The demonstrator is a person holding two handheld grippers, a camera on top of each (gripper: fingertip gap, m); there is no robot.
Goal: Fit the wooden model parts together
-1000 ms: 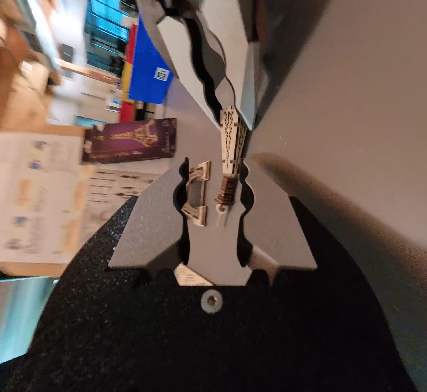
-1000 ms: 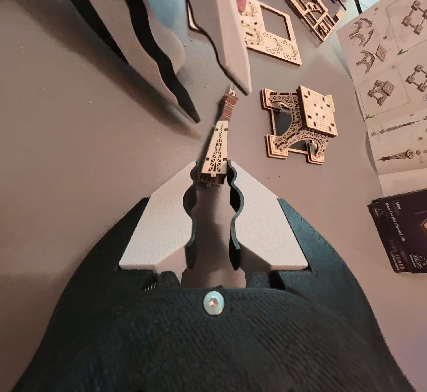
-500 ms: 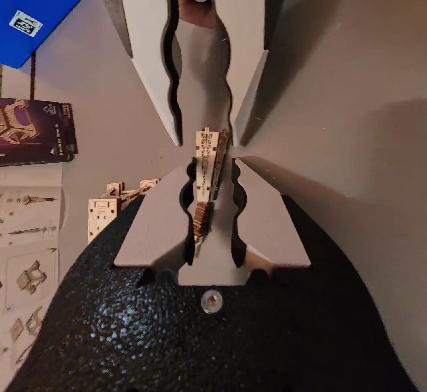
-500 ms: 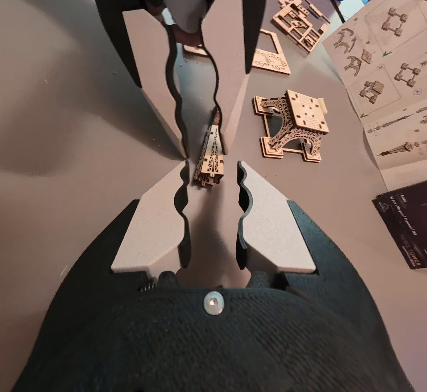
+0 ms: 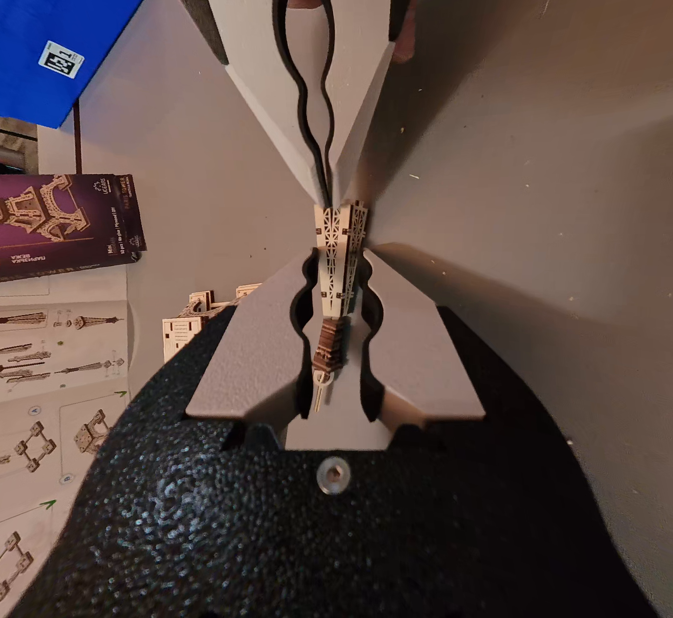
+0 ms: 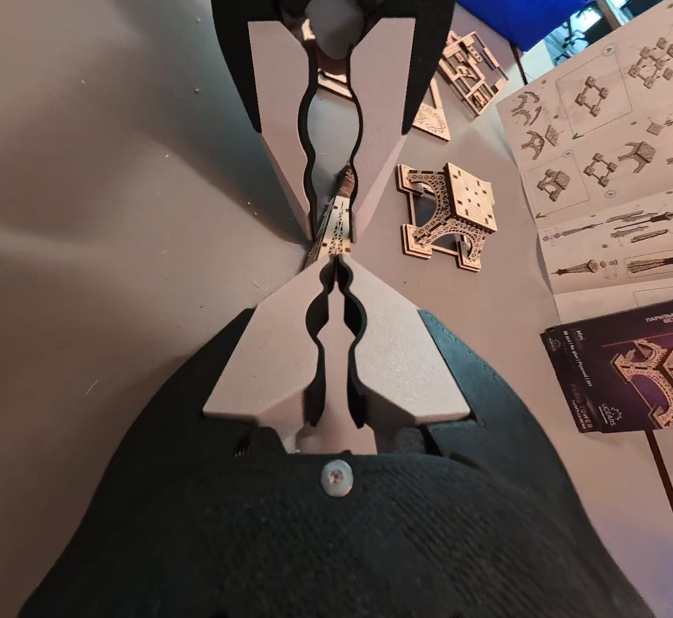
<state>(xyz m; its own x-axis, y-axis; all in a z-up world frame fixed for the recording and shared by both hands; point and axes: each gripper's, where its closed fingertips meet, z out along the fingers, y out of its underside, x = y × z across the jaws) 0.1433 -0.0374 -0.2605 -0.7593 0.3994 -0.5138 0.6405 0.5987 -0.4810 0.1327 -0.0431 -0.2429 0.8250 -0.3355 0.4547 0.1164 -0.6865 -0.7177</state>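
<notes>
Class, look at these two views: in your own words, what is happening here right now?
A person works two hand-held tongs over a grey table. The right tongs are shut on the wide end of a slender pale wooden lattice spire, while the left tongs straddle its middle; whether they grip is unclear. The arched wooden tower base stands apart, not yet joined.

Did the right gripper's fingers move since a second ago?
Yes. The right gripper has gone from open to pinched shut on the wide end of the little wooden spire, which lies left of the tower base.
</notes>
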